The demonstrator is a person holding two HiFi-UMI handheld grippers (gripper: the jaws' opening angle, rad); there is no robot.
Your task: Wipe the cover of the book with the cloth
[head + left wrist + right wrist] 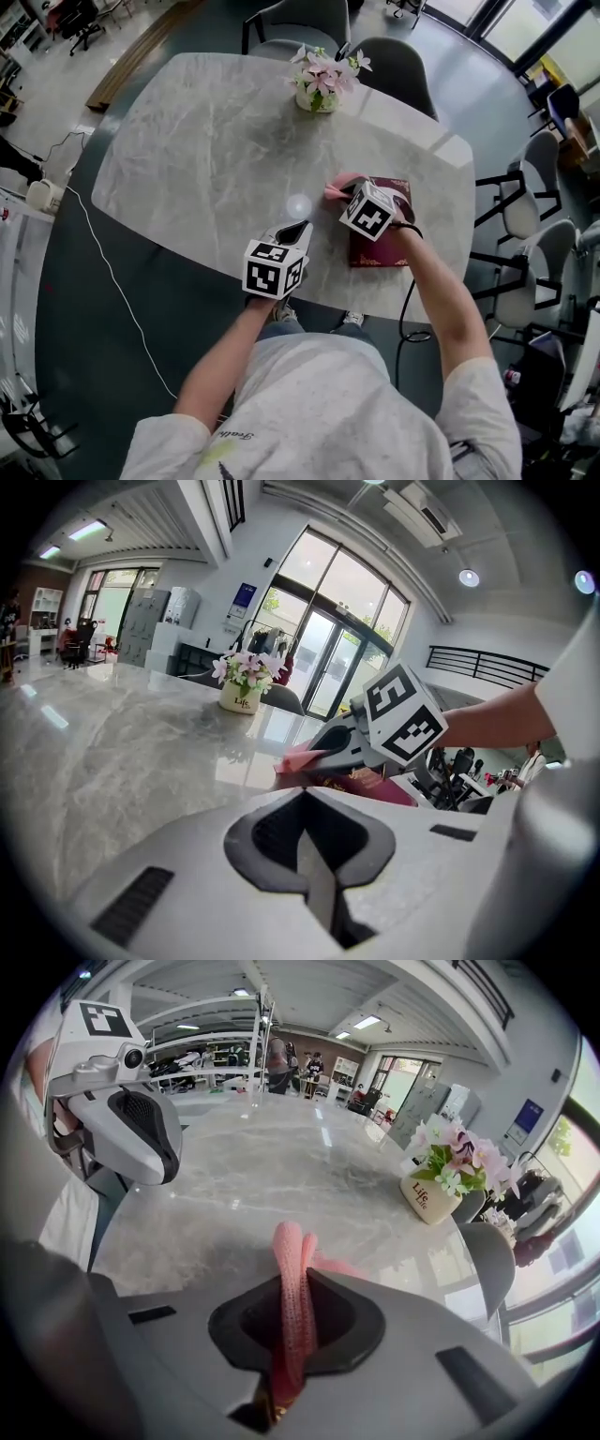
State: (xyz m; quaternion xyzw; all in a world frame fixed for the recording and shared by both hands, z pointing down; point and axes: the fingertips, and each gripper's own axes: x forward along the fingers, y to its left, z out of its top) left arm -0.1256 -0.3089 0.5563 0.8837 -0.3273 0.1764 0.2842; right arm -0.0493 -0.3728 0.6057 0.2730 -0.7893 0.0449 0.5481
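Your right gripper [345, 195] pinches a folded pink cloth [337, 184] tightly over the far left corner of the dark red hardcover book [380, 249], which lies at the grey marble table's [206, 159] near right edge. Your left gripper [298, 230], jaws closed on nothing, hovers left of the book. Wiping looks barely begun, with most of the cover left.

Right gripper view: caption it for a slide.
Right gripper clamped on pink cloth; marble table and flower pot beyond.
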